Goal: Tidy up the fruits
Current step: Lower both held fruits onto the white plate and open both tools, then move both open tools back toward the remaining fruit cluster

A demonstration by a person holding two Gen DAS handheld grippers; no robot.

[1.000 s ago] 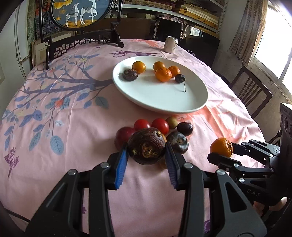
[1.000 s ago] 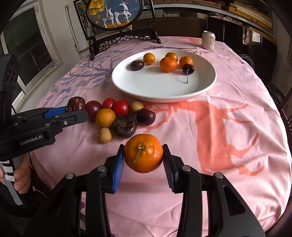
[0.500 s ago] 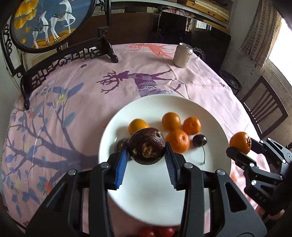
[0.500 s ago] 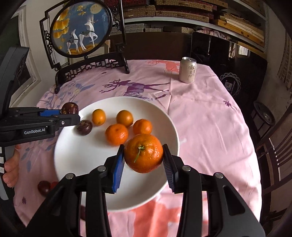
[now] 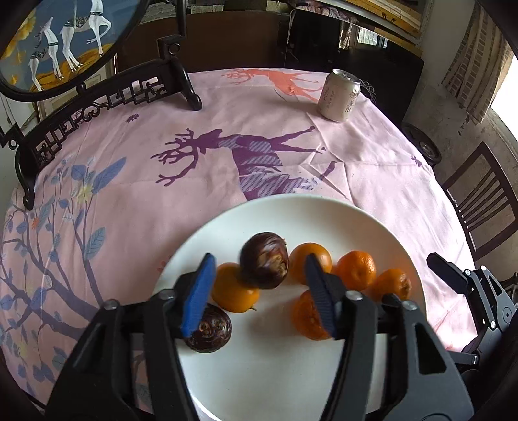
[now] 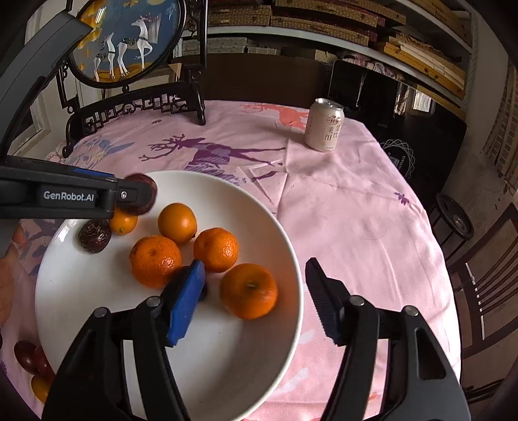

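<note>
Both tongs opening – nothing gripped | pink deer-print tablecloth – white plate, can | bookshelves behind

dark fruit motion-blurred, plate edge cropped

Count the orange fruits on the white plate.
5. On the plate: one orange fruit far left, one beside it, two central, one nearest the right rim. The jaws may hide more.

Round table w/ pink cloth, white plate, can, framed screen
</note>
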